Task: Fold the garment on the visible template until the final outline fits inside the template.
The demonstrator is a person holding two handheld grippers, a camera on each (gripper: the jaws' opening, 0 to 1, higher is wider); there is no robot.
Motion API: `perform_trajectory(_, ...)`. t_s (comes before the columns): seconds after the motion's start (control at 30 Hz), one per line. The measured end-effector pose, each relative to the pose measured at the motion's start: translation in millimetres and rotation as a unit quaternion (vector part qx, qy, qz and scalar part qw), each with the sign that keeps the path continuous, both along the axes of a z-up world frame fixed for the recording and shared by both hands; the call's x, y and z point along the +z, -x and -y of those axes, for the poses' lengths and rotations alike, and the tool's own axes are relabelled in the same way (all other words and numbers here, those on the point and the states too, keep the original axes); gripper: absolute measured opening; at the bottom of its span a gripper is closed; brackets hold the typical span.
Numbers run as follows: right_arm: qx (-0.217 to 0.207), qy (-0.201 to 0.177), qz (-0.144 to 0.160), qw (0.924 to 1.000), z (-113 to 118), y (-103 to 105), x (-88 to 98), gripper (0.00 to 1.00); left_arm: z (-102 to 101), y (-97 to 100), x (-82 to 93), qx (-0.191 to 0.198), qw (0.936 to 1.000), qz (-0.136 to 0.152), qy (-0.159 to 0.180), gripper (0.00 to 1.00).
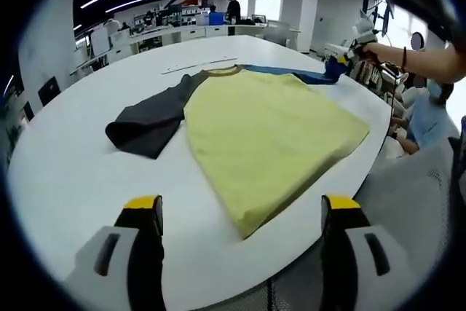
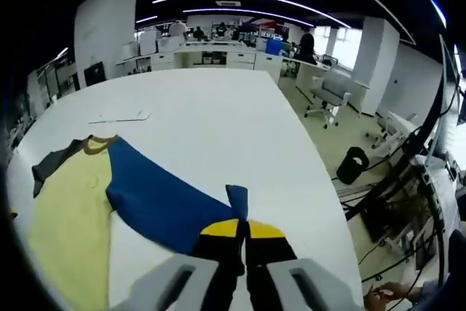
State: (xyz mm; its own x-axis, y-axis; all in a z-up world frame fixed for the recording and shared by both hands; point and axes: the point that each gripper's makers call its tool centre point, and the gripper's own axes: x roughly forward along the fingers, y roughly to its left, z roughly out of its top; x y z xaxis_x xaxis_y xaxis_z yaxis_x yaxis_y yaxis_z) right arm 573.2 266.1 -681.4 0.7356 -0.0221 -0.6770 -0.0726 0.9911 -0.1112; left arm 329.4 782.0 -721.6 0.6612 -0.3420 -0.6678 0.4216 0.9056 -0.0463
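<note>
A T-shirt with a yellow body [image 1: 262, 132] lies flat on the white table [image 1: 80, 172]. Its dark grey sleeve [image 1: 149, 118] spreads to the left and its blue sleeve [image 1: 291, 73] reaches to the far right. My left gripper [image 1: 242, 216] stands open above the table's near edge, short of the shirt's hem, with nothing between its yellow-tipped fingers. In the right gripper view the blue sleeve [image 2: 156, 198] stretches from the yellow body [image 2: 69, 216] toward my right gripper [image 2: 242, 229], which is shut on the sleeve's cuff. That right gripper [image 1: 342, 57] also appears at the far right of the left gripper view, held by a hand.
A thin pale strip [image 1: 198, 65] lies on the table beyond the collar, the same strip [image 2: 120, 117] in the right gripper view. Office desks and people stand far behind. A black bin [image 2: 352, 164] and a chair [image 2: 328, 92] stand on the floor to the right.
</note>
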Motion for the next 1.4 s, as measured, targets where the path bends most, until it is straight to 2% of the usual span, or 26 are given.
perform_trajectory(0.2,-0.005,0.024,-0.008,0.9997,16,-3,7.8,0.0,-2,-0.5,0.8,0.004,1.0,0.001,0.0,0.87)
perform_trajectory(0.5,-0.028,0.029,-0.047,0.9981,36,10,-9.2,0.0,-3,0.5,0.6,0.001,1.0,-0.001,-0.003,0.87)
perform_trajectory(0.63,-0.049,0.014,-0.056,0.9971,42,13,-13.5,0.0,0,-1.5,4.1,-0.001,1.0,0.007,0.003,0.9)
perform_trajectory(0.77,-0.059,0.002,-0.065,0.9961,43,17,-16.3,0.0,0,-2.8,8.3,-0.001,0.9998,0.018,0.009,0.94)
perform_trajectory(0.9,-0.06,0.016,-0.072,0.9954,48,18,-16.1,0.0,-1,-2.7,13.6,0.002,0.9993,0.029,0.022,0.99)
perform_trajectory(1.23,-0.065,0.016,-0.078,0.9947,54,11,-12.0,0.0,-2,-1.7,12.7,-0.001,0.9994,0.027,0.02,0.99)
perform_trajectory(1.4,-0.068,-0.012,-0.087,0.9938,47,12,-14.5,0.0,-1,-2.1,15.4,0.0,0.9992,0.031,0.027,0.99)
